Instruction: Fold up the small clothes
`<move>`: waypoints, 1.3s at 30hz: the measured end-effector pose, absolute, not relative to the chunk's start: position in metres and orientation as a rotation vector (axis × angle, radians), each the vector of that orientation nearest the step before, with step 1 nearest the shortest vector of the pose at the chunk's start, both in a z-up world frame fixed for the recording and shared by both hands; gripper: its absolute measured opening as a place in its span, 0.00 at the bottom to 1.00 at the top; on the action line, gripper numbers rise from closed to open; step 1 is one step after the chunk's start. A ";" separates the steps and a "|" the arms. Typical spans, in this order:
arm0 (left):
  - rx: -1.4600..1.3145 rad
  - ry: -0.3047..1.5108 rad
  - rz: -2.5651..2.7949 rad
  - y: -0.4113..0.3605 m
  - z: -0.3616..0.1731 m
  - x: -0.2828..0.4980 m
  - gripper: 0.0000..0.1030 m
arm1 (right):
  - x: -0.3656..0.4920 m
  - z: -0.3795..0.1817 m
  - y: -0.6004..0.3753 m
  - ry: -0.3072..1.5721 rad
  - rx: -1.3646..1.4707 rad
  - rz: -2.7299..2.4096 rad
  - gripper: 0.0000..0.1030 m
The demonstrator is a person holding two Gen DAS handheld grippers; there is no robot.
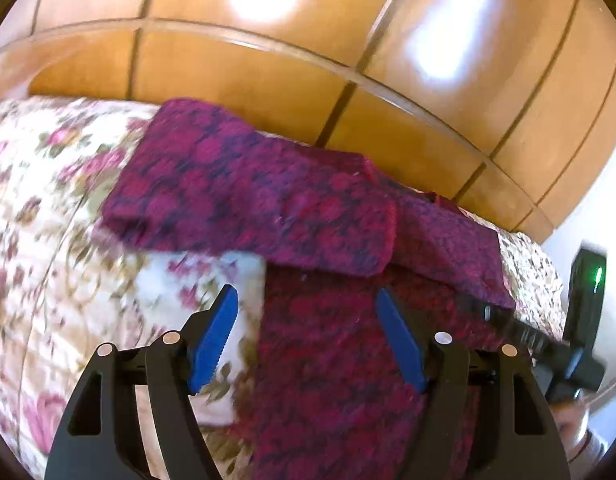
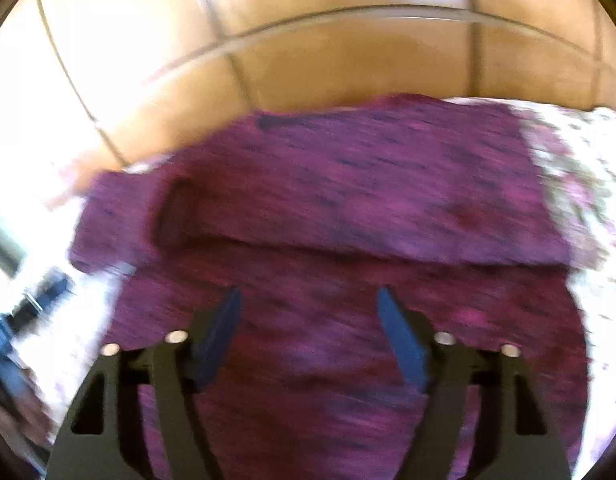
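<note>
Left wrist view: the left gripper point(image 1: 307, 300) hangs over the bed w/ its blue pads point(image 1: 212, 336) spread wide and nothing between them. Below lies the magenta knit garment point(image 1: 268, 184), dark-flecked, spread on the floral bedspread point(image 1: 40, 208). One part of it is folded over across the top, its edge lying just beyond the fingertips; the lower part runs down under the right-hand pad toward the bottom of the frame. Left pad sits over bare bedspread, beside the garment's edge. Behind is a glossy wooden headboard point(image 1: 248, 76). At the right edge the right gripper point(image 1: 548, 344) shows as a black body w/ a green light (jaws not readable from here).

Right wrist view, heavily blurred: the right gripper point(image 2: 309, 300) also stands open, pads point(image 2: 400, 340) apart, empty, over the middle of the same garment point(image 2: 348, 184). The folded-over layer lies across just ahead of the fingertips. Bedspread point(image 2: 588, 168) shows to the right, headboard point(image 2: 328, 68) beyond.
</note>
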State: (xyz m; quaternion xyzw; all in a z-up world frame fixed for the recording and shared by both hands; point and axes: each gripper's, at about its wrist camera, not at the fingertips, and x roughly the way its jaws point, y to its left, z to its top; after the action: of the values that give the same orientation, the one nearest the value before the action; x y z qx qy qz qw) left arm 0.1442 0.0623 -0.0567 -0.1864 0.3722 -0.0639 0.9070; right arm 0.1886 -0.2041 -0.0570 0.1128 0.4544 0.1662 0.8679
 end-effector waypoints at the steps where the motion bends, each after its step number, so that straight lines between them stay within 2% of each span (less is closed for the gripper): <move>1: -0.389 0.771 -0.120 0.064 -0.059 0.141 0.69 | 0.196 -0.054 -0.189 0.952 0.250 0.388 0.65; 5: -0.407 0.795 -0.111 0.070 -0.070 0.129 0.69 | 0.226 -0.058 -0.136 0.997 0.259 0.488 0.64; 7: -0.420 0.806 -0.108 0.071 -0.076 0.126 0.69 | 0.244 -0.072 -0.110 1.070 0.237 0.496 0.57; 9: -0.431 0.818 -0.104 0.072 -0.080 0.124 0.69 | 0.254 -0.078 -0.096 1.102 0.208 0.485 0.27; 10: -0.431 0.818 -0.101 0.072 -0.081 0.123 0.69 | 0.257 -0.075 -0.093 1.098 0.204 0.490 0.22; 11: -0.432 0.818 -0.098 0.072 -0.081 0.122 0.69 | 0.257 -0.068 -0.093 1.080 0.199 0.489 0.10; 19: -0.464 0.827 -0.068 0.074 -0.084 0.128 0.69 | 0.235 0.037 -0.151 0.758 0.226 0.460 0.06; 22: -0.469 0.851 0.009 0.077 -0.083 0.138 0.69 | 0.233 0.053 -0.182 0.707 0.241 0.413 0.04; 35: -0.313 0.954 0.218 0.070 -0.093 0.224 0.69 | 0.230 0.025 -0.302 0.707 0.320 0.154 0.03; 39: -0.301 0.979 0.240 0.068 -0.100 0.237 0.69 | 0.235 -0.005 -0.338 0.768 0.348 0.074 0.03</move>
State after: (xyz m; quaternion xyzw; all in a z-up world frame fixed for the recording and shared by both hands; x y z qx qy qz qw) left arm 0.2365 0.0680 -0.1001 -0.1438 0.4670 0.1146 0.8649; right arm 0.2347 -0.3376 -0.0055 0.1688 0.3724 0.0360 0.9119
